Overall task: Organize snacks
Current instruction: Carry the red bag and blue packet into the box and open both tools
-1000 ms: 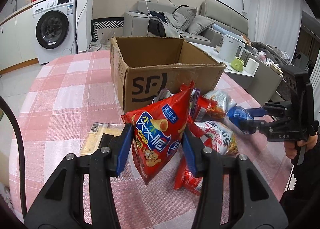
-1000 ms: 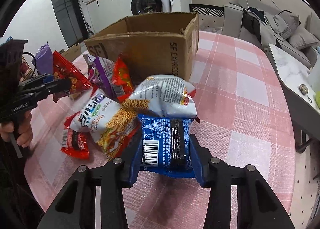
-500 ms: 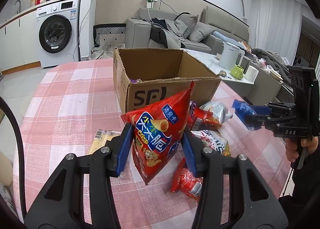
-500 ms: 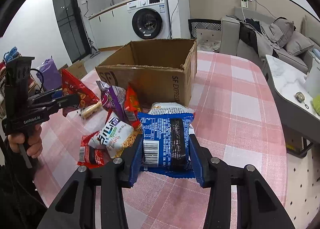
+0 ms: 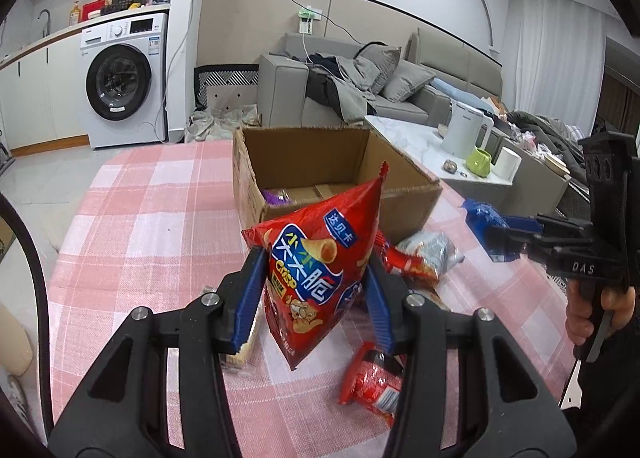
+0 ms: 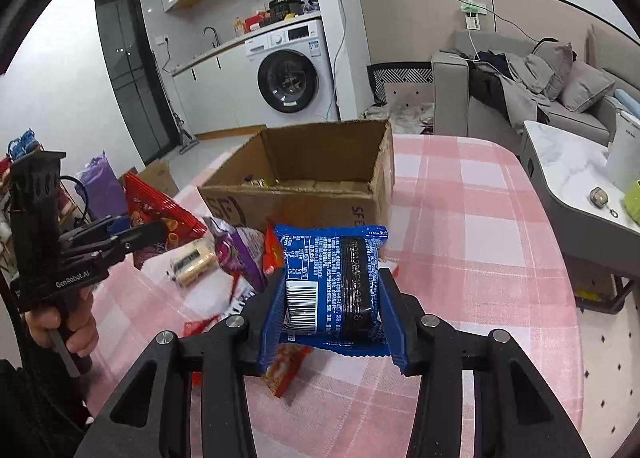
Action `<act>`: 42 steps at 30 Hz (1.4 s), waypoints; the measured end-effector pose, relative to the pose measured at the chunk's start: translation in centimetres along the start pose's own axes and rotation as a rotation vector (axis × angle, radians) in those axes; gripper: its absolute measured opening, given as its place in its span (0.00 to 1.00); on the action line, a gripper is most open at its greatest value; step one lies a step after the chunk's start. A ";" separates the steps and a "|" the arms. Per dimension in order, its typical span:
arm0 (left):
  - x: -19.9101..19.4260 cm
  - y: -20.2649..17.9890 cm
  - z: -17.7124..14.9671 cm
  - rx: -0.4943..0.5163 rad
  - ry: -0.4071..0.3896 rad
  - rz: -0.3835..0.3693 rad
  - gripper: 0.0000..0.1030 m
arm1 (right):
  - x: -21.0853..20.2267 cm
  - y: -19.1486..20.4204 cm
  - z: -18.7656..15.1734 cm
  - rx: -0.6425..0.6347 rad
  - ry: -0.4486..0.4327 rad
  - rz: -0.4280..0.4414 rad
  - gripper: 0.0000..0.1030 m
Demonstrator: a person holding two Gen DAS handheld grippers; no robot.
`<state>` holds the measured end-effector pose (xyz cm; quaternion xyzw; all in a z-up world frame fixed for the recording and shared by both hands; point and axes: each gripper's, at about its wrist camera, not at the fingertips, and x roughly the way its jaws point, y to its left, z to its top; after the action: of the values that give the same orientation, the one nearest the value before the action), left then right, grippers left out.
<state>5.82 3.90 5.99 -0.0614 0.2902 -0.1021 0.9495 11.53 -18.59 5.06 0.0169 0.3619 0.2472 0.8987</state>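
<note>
Red crisp bag (image 5: 316,274); blue biscuit packet (image 6: 332,282); brown cardboard box (image 5: 400,174); pink-and-white checked tablecloth (image 5: 152,218).

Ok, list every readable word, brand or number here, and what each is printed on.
"Crisp": red chip bag in the left gripper; its Chinese characters I can't transcribe.
"DAS": right gripper body.
"GenRobot.AI": left gripper body, right wrist view.
"SF": cardboard box.
Blue packet print and barcode: too small.
Washing machine labels: blurred.
</note>
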 end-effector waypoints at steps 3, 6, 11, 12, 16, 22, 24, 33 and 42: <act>-0.1 0.3 1.0 -0.014 -0.014 0.005 0.43 | 0.1 0.5 0.5 0.000 -0.021 0.003 0.43; 0.1 0.1 2.1 -0.024 -0.029 0.014 0.43 | 0.2 0.8 1.2 0.005 -0.034 0.011 0.43; 0.6 0.0 3.9 -0.019 -0.044 0.035 0.43 | 0.5 1.0 2.7 0.025 -0.065 0.012 0.43; 1.0 -0.4 4.5 -0.019 -0.045 0.037 0.43 | 0.6 1.0 3.0 0.030 -0.069 0.017 0.43; 1.9 -0.9 5.7 -0.012 -0.052 0.044 0.43 | 1.1 1.0 4.0 0.038 -0.078 0.022 0.43; 3.6 -0.9 7.9 -0.019 -0.063 0.049 0.43 | 2.0 1.1 5.4 0.047 -0.082 0.038 0.43; 4.5 -1.1 8.8 -0.021 -0.064 0.057 0.43 | 2.4 1.1 5.9 0.054 -0.085 0.049 0.43; 8.2 -1.5 10.7 -0.018 -0.065 0.071 0.43 | 3.9 1.4 7.3 0.073 -0.098 0.081 0.43; 12.0 -2.2 11.3 -0.009 -0.048 0.085 0.43 | 6.0 0.8 7.9 0.104 -0.087 0.090 0.43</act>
<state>21.59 -0.38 9.18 -0.0560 0.2702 -0.0589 0.9594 20.08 -13.93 7.19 0.0906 0.3335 0.2674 0.8995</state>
